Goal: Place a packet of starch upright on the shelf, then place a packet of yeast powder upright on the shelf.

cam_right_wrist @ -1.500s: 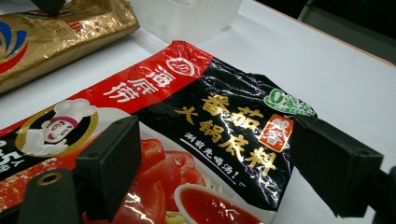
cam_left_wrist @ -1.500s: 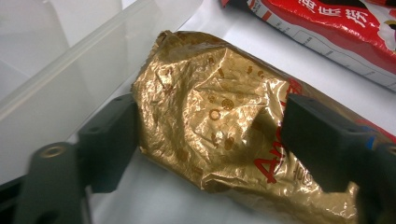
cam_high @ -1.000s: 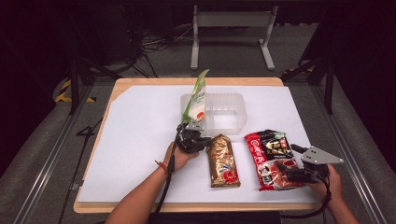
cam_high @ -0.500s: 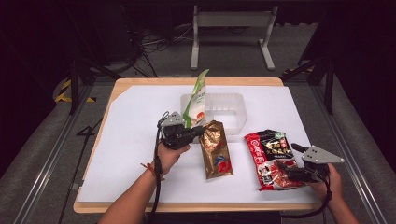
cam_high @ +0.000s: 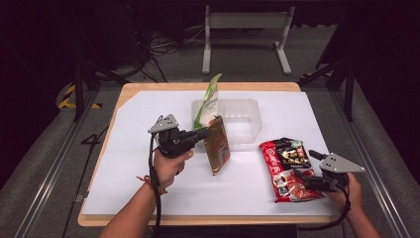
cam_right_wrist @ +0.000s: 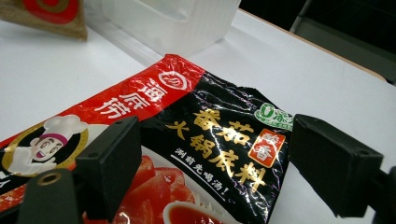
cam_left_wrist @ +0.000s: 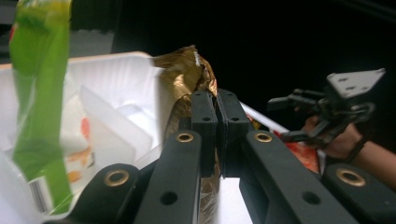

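brown foil packet [cam_high: 217, 145]: crinkled, flat | left gripper [cam_high: 204, 133] fingers clamped on its top edge | right gripper [cam_high: 301, 164] fingers apart

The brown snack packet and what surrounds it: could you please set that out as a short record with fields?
held item: brown packet, hanging clear of the table
holder: left gripper, jaws shut on the packet's top edge
container: clear plastic tray, just behind the packet
in tray: green pouch, standing upright
other item: red and black sauce packet, flat on the white table
right gripper: jaws open, over the sauce packet
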Demonstrator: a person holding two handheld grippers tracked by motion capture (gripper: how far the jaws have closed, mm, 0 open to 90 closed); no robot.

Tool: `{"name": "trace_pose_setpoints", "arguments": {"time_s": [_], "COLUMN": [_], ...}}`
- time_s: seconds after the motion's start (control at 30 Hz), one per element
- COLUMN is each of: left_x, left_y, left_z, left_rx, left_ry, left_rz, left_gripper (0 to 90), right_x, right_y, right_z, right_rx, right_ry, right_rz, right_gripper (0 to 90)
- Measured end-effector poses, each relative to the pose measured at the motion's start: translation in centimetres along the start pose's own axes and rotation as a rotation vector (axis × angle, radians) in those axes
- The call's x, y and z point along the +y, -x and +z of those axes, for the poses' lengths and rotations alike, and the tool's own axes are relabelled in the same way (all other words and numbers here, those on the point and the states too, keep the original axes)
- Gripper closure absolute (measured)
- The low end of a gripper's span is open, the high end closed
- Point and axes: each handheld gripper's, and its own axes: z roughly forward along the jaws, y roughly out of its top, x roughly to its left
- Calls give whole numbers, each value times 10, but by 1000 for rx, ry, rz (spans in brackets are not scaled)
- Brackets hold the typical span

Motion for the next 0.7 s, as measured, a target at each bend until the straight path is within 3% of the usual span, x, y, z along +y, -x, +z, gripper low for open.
{"name": "trace_pose_setpoints", "arguments": {"time_s": [0.2, 0.6, 0.7], "left_x": [2, 6, 10], "left_y": [8, 9, 15], "left_z": [-2, 2, 2], "left_rx": [-6, -9, -2], "left_ry": [21, 58, 70], "left_rz": [7, -4, 13], "left_gripper": [878, 878, 878], "right_x": [0, -1, -1], "right_y": [1, 1, 1], "right_z": [0, -4, -5], "right_rx": [-1, -3, -2], "right_ry": [4, 12, 14], "right_rz": [1, 6, 0], "right_gripper": [178, 178, 179]}}
